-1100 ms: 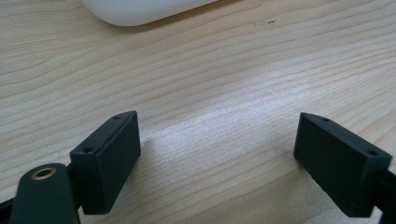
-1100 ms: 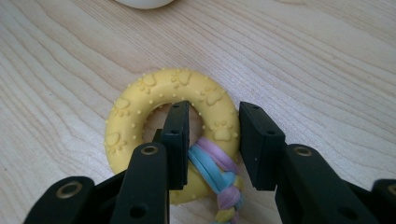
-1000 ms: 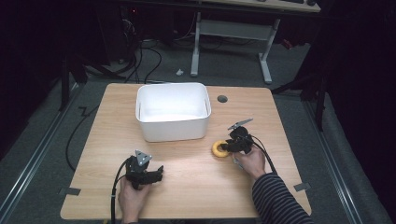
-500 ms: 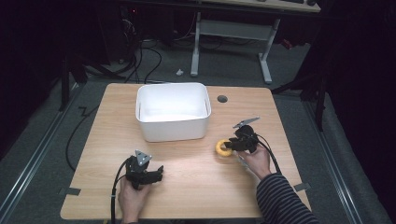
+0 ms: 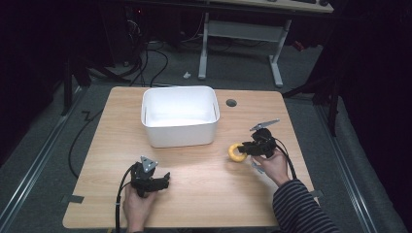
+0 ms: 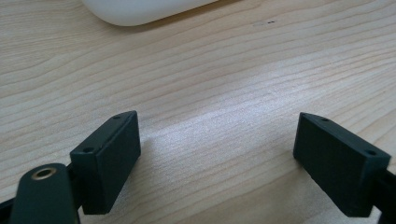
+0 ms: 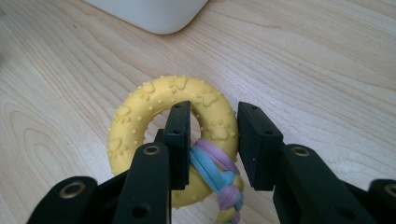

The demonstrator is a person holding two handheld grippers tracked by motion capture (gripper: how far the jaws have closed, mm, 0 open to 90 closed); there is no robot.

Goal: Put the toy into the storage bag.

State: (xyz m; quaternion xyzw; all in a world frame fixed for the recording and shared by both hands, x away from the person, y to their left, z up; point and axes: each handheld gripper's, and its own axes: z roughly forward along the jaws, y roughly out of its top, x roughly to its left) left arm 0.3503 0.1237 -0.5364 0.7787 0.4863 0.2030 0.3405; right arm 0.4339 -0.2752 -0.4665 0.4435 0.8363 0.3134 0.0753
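The yellow rubber ring toy [image 7: 170,135], with a braided pastel cord [image 7: 219,175] tied to it, sits at the worktop's [image 5: 204,194] right side, just off the white bin's [image 5: 180,119] near right corner. Going left to right: the left tongs [image 5: 165,179] rest idle on the wood, jaws spread wide with nothing between them; the right tongs [image 7: 212,140] are clamped on the ring's band, one jaw through its hole. The step in hand looks like lifting after the grab; next, probably, a carry left over the bin's rim, keeping the dangling cord clear.
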